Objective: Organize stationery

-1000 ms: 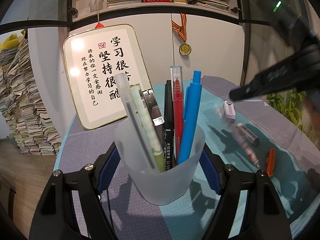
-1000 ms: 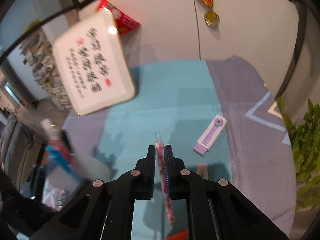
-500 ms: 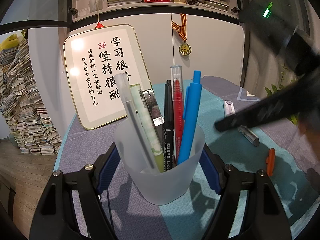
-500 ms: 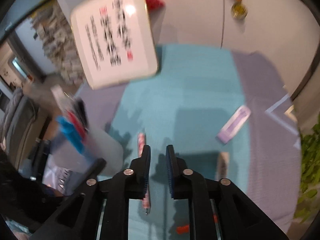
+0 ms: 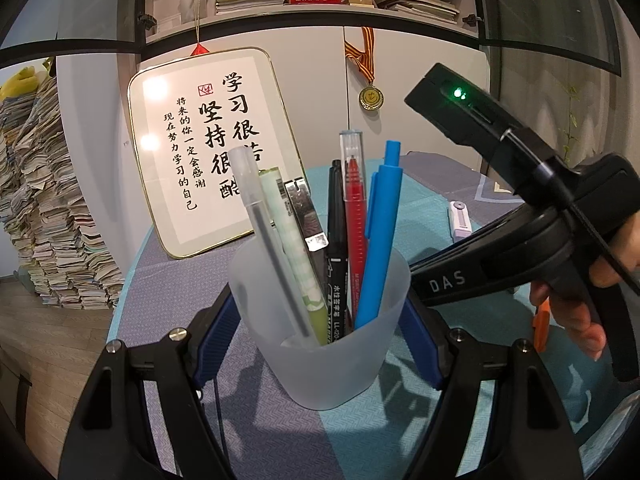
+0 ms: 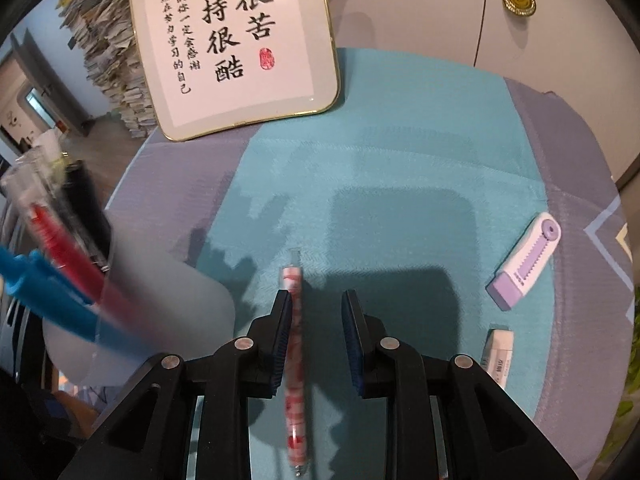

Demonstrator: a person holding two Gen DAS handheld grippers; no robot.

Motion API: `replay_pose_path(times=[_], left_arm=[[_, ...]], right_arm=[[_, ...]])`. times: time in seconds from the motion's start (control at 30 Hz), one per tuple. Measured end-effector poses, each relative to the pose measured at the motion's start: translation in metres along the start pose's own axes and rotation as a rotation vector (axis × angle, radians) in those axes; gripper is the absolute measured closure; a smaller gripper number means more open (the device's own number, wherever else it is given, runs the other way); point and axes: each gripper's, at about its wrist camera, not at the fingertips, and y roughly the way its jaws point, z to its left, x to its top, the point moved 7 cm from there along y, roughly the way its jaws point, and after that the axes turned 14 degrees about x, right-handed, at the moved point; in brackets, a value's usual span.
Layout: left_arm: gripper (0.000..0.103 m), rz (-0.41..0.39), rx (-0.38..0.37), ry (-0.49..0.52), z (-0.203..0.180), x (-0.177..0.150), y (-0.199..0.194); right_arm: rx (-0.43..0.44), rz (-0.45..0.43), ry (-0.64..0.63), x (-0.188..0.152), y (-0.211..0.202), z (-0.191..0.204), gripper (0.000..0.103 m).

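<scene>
A pink-patterned pen [image 6: 295, 364] lies loose between the opening right tongs [image 6: 316, 340], near the tabletop's [image 6: 400, 160] middle. The left tongs [image 5: 316, 332] grip a frosted cup [image 5: 320, 344] of pens. A framed calligraphy sign [image 6: 240, 44] leans at the tabletop's far edge.

A frosted translucent cup [image 5: 320, 320] held blue [image 5: 380, 240], red [image 5: 354, 208] and black [image 5: 335, 240] pens; the loose pen [image 6: 295, 360] was pink-and-white patterned, the table [image 6: 400, 140] cloth teal and grey-purple.
</scene>
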Motion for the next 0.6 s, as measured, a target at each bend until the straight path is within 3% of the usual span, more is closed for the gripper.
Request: replay_pose_path(times=[0.23, 0.37, 0.43, 0.6], left_arm=[[0.028, 0.001, 0.0, 0.001, -0.001, 0.0, 0.0], [0.027, -0.01, -0.002, 0.029, -0.006, -0.001, -0.002], [0.027, -0.005, -0.006, 0.019, -0.004, -0.001, -0.001], [0.028, 0.0, -0.003, 0.016, -0.005, -0.001, -0.001]], right_arm=[[0.078, 0.02, -0.005, -0.015, -0.001, 0.005, 0.078], [0.042, 0.009, -0.047, -0.027, -0.003, 0.006, 0.08], [0.002, 0.016, -0.051, -0.031, -0.004, 0.003, 0.092], [-0.102, 0.016, -0.038, -0.04, -0.016, -0.012, 0.092]])
